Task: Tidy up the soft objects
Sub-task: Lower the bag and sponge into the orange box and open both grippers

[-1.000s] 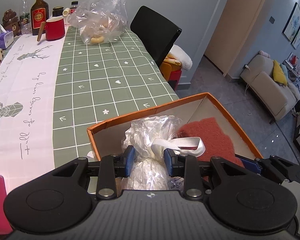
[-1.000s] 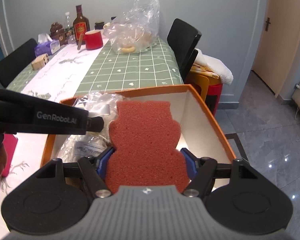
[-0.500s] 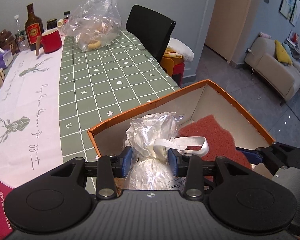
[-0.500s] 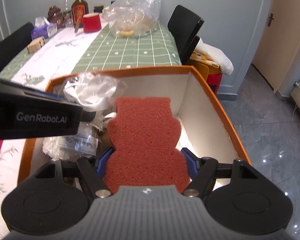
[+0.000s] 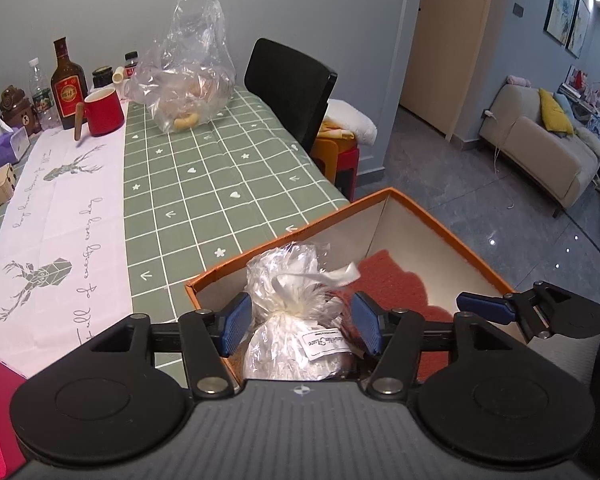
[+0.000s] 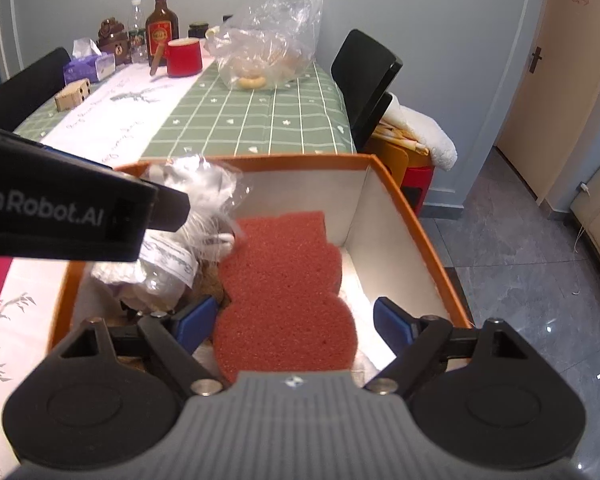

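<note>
An orange box with white inner walls sits at the table's near right corner. Inside lie a tied clear plastic bag with a white ribbon and a red bear-shaped sponge. My left gripper is open over the box, its blue pads apart from the bag on both sides. My right gripper is open, its pads clear of the sponge, which rests in the box. The left gripper's body shows at the left of the right wrist view.
A green checked tablecloth with a white runner covers the table. At the far end stand a red mug, a bottle, a clear bag with bread and a tissue box. A black chair stands to the right.
Both grippers have opened. The left let go of the plastic bag and the right let go of the red sponge; both things now rest in the box.
</note>
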`<state>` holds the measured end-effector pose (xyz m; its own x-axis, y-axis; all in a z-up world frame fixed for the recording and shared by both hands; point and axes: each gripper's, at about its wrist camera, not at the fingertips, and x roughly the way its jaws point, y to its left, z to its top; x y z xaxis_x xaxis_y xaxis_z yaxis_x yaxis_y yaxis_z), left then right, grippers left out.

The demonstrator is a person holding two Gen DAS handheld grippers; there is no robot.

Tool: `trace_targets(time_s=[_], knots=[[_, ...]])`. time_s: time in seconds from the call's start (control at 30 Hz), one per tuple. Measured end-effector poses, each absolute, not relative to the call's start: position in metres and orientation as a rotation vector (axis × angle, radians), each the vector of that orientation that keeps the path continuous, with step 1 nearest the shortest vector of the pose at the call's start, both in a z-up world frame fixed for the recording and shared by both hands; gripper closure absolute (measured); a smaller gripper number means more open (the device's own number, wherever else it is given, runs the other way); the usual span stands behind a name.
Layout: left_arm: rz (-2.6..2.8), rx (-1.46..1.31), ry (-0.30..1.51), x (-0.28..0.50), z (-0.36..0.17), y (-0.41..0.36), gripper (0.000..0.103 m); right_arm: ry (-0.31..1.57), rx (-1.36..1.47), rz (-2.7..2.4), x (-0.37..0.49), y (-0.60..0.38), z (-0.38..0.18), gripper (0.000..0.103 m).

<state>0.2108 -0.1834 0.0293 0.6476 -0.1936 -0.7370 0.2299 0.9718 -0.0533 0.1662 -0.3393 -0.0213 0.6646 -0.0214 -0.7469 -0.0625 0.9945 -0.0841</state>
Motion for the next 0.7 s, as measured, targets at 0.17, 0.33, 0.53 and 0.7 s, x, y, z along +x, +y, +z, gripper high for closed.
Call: trace_targets(time_s=[0.17,0.33,0.53,0.7], knots=[[-0.248,0.001,0.793,0.202,0.047,-0.176,0.032,0.811,-0.072,0.018,0.154,-0.343,-0.005,0.017],[-0.19,-0.018,0.763,0.18,0.062,-0.165,0.02,0.801,-0.042,-0.006,0.139,-0.346,0.011,0.015],[-0.13,-0.003,0.721,0.141,0.074,-0.152,0.013,0.771,-0.013,-0.049,0.107,-0.352,0.031,0.011],[-0.142,0.016,0.723,0.114,0.067,-0.151,0.013,0.741,-0.005,-0.08,0.079,-0.349,0.044,0.007]])
